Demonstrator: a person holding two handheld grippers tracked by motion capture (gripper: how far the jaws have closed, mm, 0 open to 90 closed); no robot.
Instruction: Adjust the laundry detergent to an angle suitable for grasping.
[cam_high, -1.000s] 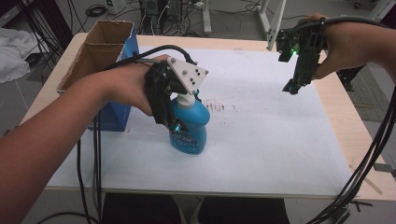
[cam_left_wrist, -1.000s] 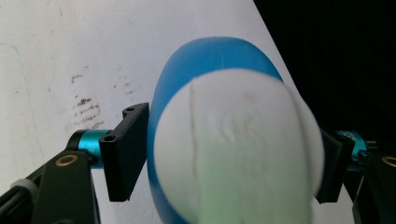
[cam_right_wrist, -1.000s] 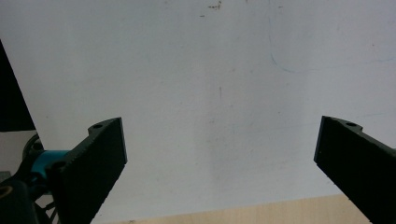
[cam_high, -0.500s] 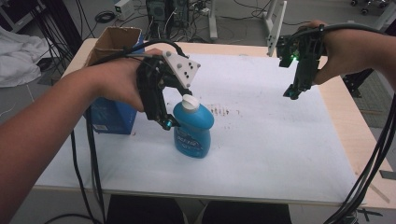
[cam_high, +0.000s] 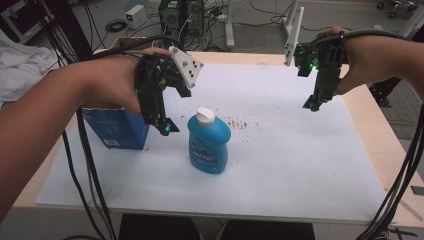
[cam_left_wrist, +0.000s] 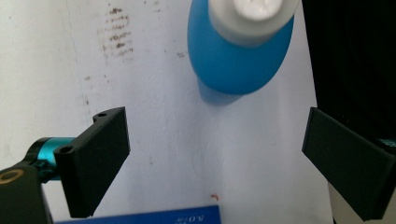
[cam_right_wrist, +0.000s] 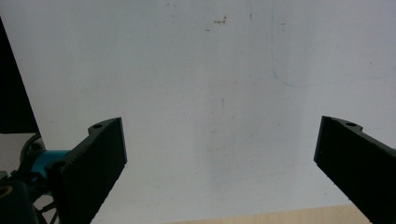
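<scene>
The blue bottle (cam_high: 209, 145) stands upright near the middle of the surface (cam_high: 300, 165), its long axis vertical and its white cap (cam_high: 205, 115) pointing straight up; its label faces my side. In my left gripper view the bottle (cam_left_wrist: 238, 51) sits ahead of the jaws, cap (cam_left_wrist: 254, 14) toward the camera, with bare white sheet between it and me. My left tool (cam_high: 162, 125) hangs just to the left of the bottle, apart from it, jaws spread wide and gripping nothing; its tips point down toward the white sheet (cam_high: 280, 125) that covers the surface. My right tool (cam_high: 314, 102) is held well off to the right, above the far right part of the sheet, also pointing down, its jaws just as wide apart and empty, touching nothing; in my right gripper view there is plain white sheet (cam_right_wrist: 210, 93) between them and a strip of the wooden edge (cam_right_wrist: 280, 217) at the bottom. A blue box (cam_high: 117, 127) stands at the left edge of the surface, just beside and behind my left tool, near the bottle but not touching it. Some dark smudges (cam_high: 239, 123) mark the sheet to the right of the bottle. Cables (cam_high: 90, 170) trail down from my left hand (cam_high: 117, 82) over the front of the surface.
</scene>
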